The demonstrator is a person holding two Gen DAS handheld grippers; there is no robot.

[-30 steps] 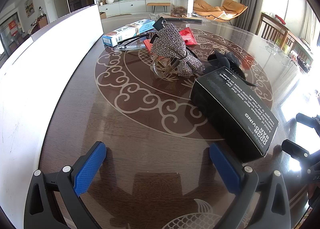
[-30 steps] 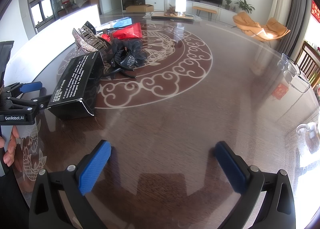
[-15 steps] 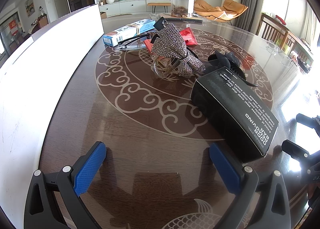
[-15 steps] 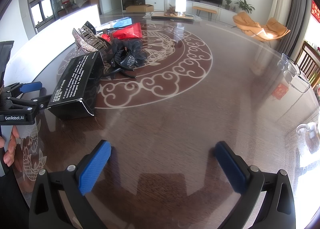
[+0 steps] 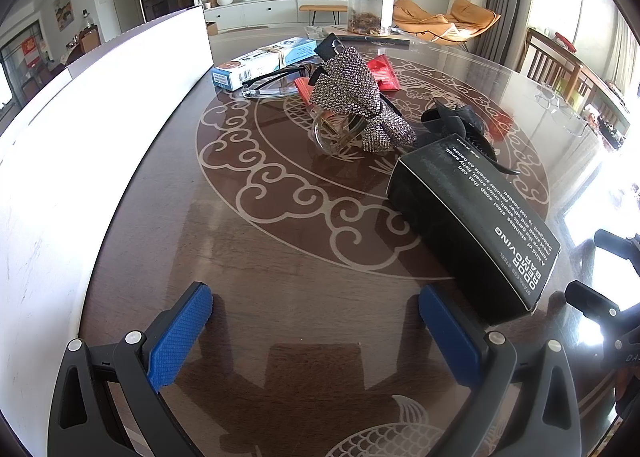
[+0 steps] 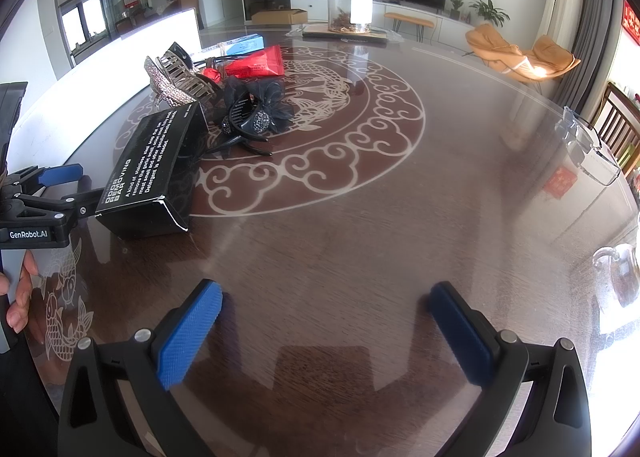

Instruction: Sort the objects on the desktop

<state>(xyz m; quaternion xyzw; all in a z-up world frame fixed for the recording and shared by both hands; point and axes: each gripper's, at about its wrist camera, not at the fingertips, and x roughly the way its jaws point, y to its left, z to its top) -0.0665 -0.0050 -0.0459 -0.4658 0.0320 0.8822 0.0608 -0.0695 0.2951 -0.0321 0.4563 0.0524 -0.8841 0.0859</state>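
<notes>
We see a round dark wooden table (image 5: 280, 265) with pale scrollwork, and a long white box (image 5: 80, 105) along its left edge. A black printed carton (image 5: 472, 225) lies just beside our left gripper (image 5: 316, 329), jaws wide apart and empty. Our right gripper (image 6: 324, 321) likewise gapes over bare wood. Behind the carton cluster a rhinestone bow clip (image 5: 356, 97), a black flower claw clip (image 6: 256, 109), a blue-white box (image 5: 264, 61) and a red packet (image 6: 256, 61).

Dark brown round glass-topped table (image 5: 280, 297) bears cream cloud-scroll rings. Matte black rectangular carton (image 5: 472, 225) carries white lettering. Beyond it: silver rhinestone-studded bow clip (image 5: 352, 97).
</notes>
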